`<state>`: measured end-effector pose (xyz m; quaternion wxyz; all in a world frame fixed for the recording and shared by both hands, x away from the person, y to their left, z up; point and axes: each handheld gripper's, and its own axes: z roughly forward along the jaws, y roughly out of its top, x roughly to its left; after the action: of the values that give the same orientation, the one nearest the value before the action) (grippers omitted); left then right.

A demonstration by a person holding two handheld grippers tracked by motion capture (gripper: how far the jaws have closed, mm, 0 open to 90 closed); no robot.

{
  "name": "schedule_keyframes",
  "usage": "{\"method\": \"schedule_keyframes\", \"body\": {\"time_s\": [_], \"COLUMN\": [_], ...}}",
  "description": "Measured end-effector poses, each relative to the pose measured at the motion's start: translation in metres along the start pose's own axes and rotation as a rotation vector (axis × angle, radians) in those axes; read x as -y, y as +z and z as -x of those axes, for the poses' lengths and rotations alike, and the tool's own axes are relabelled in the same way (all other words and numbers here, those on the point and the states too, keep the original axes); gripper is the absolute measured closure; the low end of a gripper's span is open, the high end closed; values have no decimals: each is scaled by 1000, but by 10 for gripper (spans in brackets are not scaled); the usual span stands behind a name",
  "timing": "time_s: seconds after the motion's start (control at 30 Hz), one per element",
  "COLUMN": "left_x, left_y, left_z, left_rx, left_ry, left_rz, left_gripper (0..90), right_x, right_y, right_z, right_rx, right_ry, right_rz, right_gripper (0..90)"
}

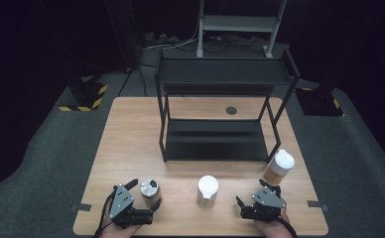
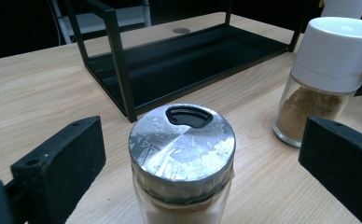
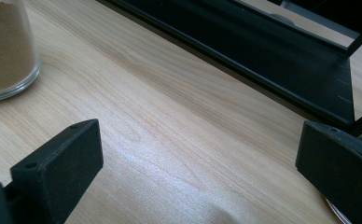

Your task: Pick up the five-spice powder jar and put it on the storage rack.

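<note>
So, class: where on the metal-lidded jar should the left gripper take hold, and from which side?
Probably the glass body just under the metal lid of the jar, coming in level from the person's side. It stands upright and round, and the left gripper is open with a jaw on each side of it, so closing straight in should clamp it.

My left gripper (image 1: 142, 197) straddles the metal-lidded jar (image 1: 150, 191); bare tabletop (image 1: 131, 139) ahead ends at the black rack (image 1: 215, 134).
</note>
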<state>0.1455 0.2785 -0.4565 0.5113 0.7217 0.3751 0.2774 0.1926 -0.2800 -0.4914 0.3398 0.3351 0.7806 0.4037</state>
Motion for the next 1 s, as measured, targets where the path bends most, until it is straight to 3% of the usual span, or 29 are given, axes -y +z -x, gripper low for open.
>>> {"method": "schedule_keyframes", "body": {"time_s": [0.47,0.6,0.7,1.0], "left_x": [6,10,13,15], "left_y": [9,8,8,13], "left_z": [-1,-3,-8,-4], "left_rx": [-27,-39,-23,-27], "left_ry": [-25,-44,-53,-24], "left_rz": [-4,6,12,1], "left_gripper": [39,118,160,267], "right_x": [0,0,0,0], "right_y": [0,0,0,0], "right_z": [0,0,1,1], "right_rx": [-1,-1,-2,-3], "right_ry": [3,2,4,7], "right_rz": [0,0,-1,1], "right_gripper": [0,0,0,0]}}
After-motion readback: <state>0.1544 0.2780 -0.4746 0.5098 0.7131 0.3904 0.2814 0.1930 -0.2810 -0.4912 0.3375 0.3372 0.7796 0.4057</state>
